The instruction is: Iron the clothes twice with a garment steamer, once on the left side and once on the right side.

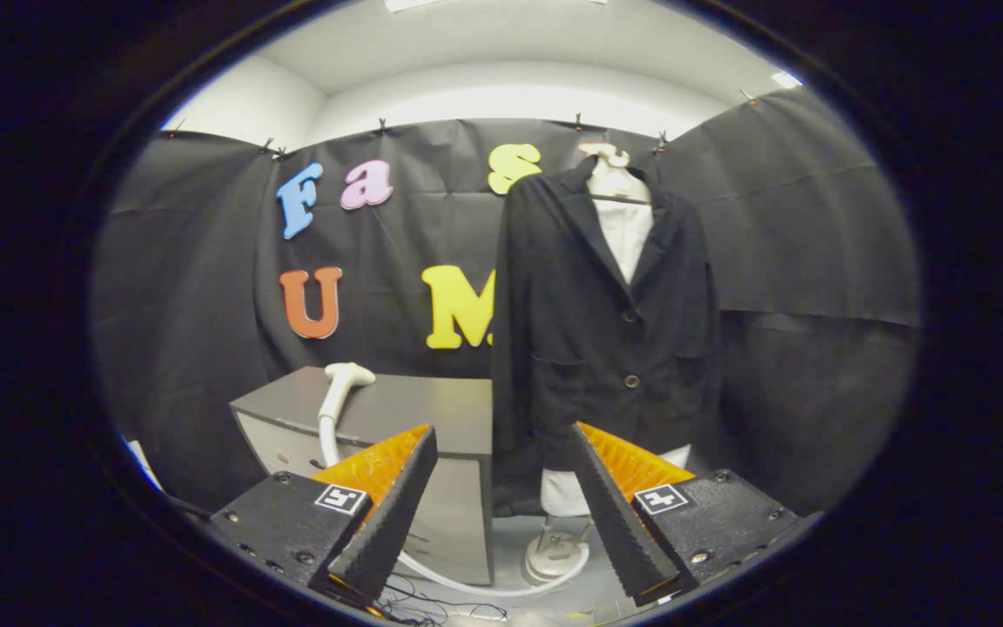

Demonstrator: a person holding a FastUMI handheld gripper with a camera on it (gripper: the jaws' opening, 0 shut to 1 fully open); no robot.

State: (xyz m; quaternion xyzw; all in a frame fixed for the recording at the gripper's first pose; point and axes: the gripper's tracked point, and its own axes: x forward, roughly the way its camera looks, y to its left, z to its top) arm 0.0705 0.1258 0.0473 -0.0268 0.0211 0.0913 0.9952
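Dark jacket [606, 322] hangs upright beyond the fingers, right of the counter [414, 409]. Steamer head [343, 383] rests on the counter, handle upright, ahead-left of the hand-held gripper [501, 488], its fingers apart, empty.

You had the dark button-front jacket [606, 322] hanging upright on a white mannequin at one o'clock beyond the fingers; the white curved plastic steamer head [343, 383] rested on the grey cabinet [414, 409] at eleven.

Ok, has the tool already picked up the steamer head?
No: the tool is open and holds nothing, and the steamer head rests on the grey cabinet, beyond the fingers and left of the black jacket.
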